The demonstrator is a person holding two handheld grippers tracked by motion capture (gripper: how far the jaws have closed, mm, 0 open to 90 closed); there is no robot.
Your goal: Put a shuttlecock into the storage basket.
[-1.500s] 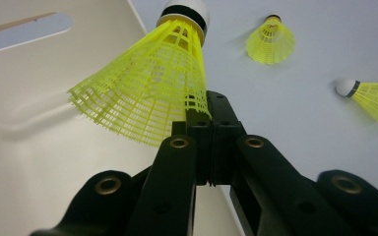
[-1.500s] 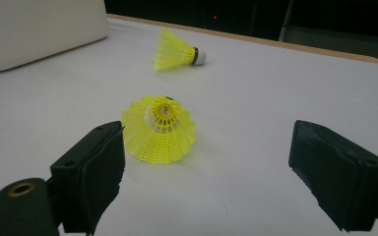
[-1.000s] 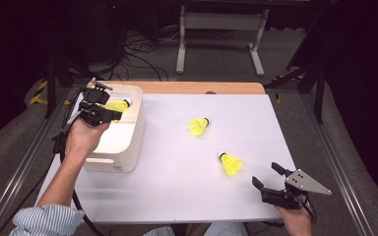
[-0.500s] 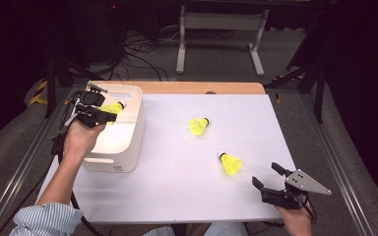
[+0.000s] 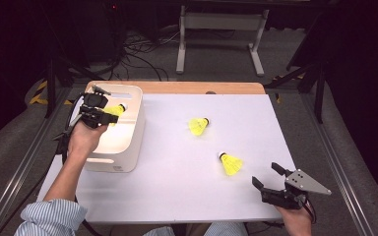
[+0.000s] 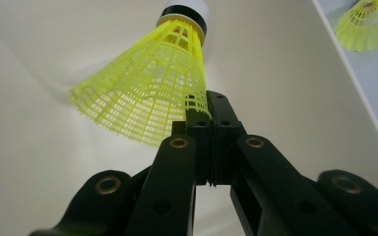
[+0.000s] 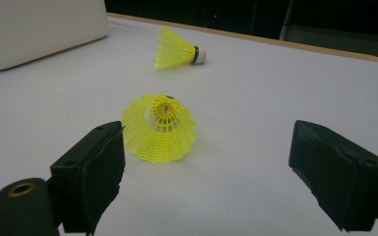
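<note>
We are clamping the left gripper (image 6: 209, 115) tight on the skirt edge of a yellow shuttlecock (image 6: 152, 91), its jaws pressed together on the mesh while its white cork points away toward the pale inner wall of the white bin (image 5: 128, 147). From the high view, we are holding that gripper (image 5: 109, 114) over the bin's open top at the table's left side, the bin's walls closing around the shuttlecock. We are keeping the right gripper (image 7: 206, 162) spread wide and holding nothing, low over the white table (image 5: 177, 187) near its front right corner. Just ahead of its jaws, a second shuttlecock (image 7: 160, 129) is lying with its skirt toward us; a third shuttlecock (image 7: 177, 51) is lying farther off on its side, well apart from the bin.
</note>
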